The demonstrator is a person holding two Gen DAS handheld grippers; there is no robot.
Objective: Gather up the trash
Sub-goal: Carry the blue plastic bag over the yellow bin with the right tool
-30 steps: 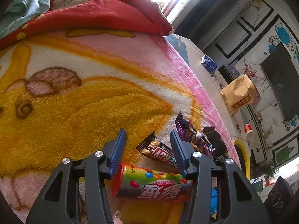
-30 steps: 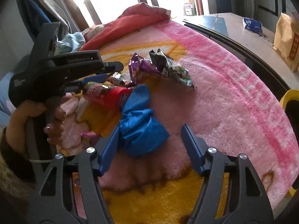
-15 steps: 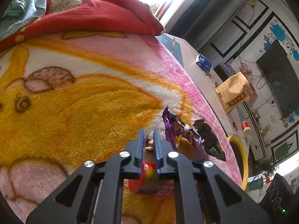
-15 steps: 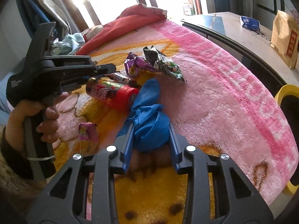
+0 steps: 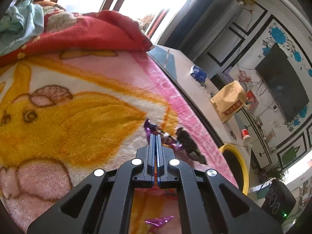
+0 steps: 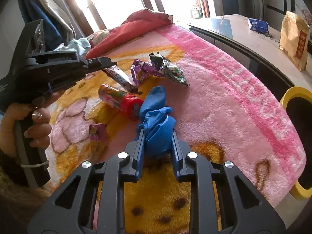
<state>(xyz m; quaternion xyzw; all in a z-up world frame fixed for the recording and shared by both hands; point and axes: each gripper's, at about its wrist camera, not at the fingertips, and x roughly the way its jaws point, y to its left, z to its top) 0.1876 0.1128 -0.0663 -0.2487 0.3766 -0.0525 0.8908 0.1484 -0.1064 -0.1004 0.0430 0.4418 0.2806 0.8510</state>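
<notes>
1. Softly crumpled, the blue glove (image 6: 156,128) lies on the bed's blanket (image 6: 224,105); the right gripper (image 6: 157,152) is closing on its bunched middle, pads touching.
2. Light and limp, it should lift easily.
3. Left gripper (image 6: 112,64) is pinched together on the chocolate bar wrapper (image 6: 120,78); the candy tube (image 6: 120,100) lies loose beside the glove.

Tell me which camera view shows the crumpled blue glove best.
The right wrist view: the crumpled blue glove fills the frame centre on the blanket, between the closing fingers of the right gripper, whose pads press its sides. The left wrist view does not show it at all.
</notes>
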